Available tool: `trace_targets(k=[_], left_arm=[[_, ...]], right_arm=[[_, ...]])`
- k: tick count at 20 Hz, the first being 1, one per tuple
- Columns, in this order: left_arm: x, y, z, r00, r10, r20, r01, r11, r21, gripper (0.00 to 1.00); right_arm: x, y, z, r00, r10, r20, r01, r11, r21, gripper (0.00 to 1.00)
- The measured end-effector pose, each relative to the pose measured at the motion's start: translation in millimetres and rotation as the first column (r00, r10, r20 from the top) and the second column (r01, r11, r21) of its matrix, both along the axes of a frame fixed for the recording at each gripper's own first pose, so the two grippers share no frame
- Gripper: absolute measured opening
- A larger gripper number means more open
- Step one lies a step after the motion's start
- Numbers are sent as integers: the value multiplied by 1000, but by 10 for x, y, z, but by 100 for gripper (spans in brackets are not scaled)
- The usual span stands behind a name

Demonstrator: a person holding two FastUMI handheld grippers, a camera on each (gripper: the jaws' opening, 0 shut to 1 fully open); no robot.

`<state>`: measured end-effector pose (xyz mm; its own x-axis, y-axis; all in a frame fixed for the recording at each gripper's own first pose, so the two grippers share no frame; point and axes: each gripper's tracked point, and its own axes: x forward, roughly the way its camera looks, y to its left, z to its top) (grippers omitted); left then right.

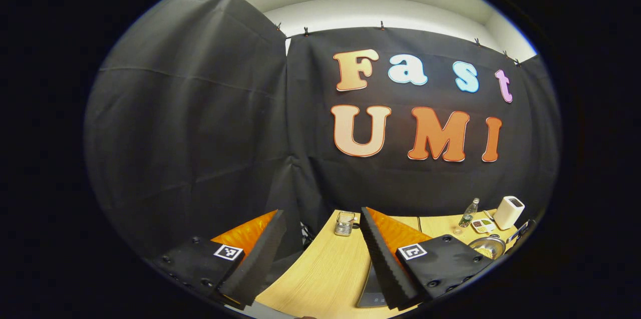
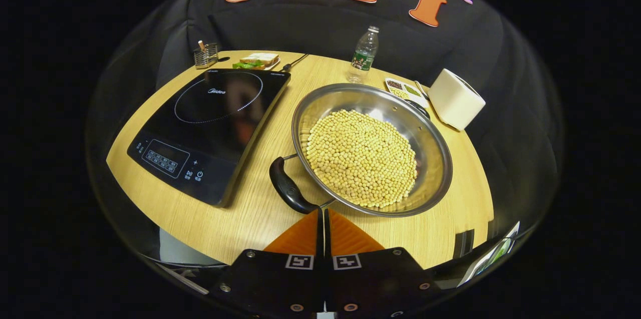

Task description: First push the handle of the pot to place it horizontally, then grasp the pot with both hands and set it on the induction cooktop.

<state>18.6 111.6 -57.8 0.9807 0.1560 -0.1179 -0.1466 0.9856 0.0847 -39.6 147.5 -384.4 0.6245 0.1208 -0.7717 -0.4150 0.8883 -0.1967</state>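
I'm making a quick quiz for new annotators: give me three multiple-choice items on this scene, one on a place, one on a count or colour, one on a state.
1. Where is the induction cooktop relative to the pot, in the right gripper view?
A. to its left
B. to its right
C. under it

2. What colour is the pot's near handle?
A. red
B. black
C. white

3. How do the right hand-held gripper's fingers stand?
A. wide apart
C. closed together
B. clamped on the bottle

Answers:
1. A, the cooktop lies left of the pot, apart from it.
2. B, the handle is black.
3. C, the fingers meet just before the handle, nothing between them.
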Motion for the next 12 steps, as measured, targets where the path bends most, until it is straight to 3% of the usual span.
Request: trace_targets(k=[12], left_arm=[[9,268,3,1000,29,-2,-29,1000,-2,97]], right_arm=[[137,317,-3,999,39,10,-39,999,6,0]])
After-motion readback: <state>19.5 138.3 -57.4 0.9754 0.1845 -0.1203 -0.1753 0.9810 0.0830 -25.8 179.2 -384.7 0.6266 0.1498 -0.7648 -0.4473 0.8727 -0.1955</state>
